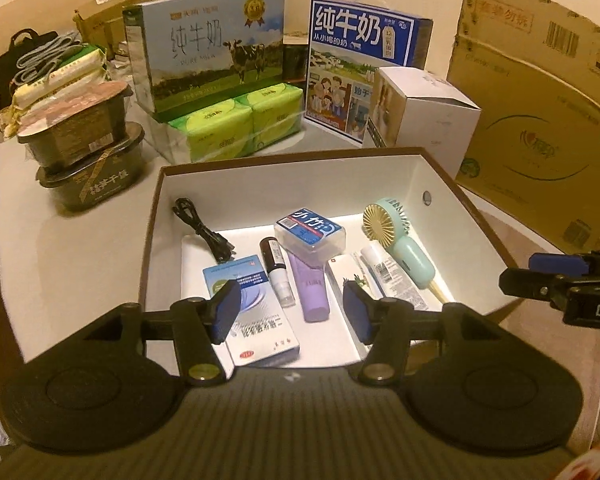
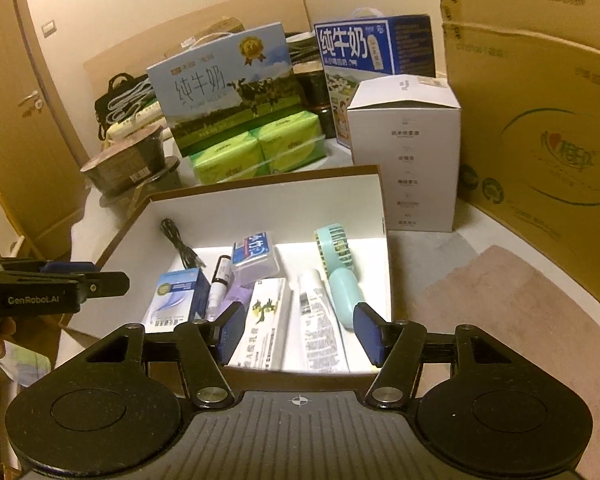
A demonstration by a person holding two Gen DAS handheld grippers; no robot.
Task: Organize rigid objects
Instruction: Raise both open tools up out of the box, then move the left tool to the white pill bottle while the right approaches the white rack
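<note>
Through the left wrist view we are looking down into the open box (image 1: 396, 172) on the tabletop (image 1: 80, 248), where the small items are already lying in a loose row: a black cable (image 1: 204, 228), a blue-and-white carton (image 1: 252, 308), a slim tube (image 1: 278, 272), a purple tube (image 1: 312, 292), a clear case (image 1: 310, 232) and a mint handheld fan (image 1: 400, 248). Judging by this, we are treating the gathering as largely done, with perhaps only straightening left. Our left hand-held gripper (image 1: 292, 316) is hovering above the box's near edge, tilted downward, released and grasping nothing. Through the right wrist view we are seeing the same box (image 2: 260, 192) from its near right side, the fan (image 2: 340, 272) lying along the right wall. Our right hand-held gripper (image 2: 300, 336) is likewise angling down over the near rim, jaws apart and empty, with the left one (image 2: 80, 280) level beside it.
</note>
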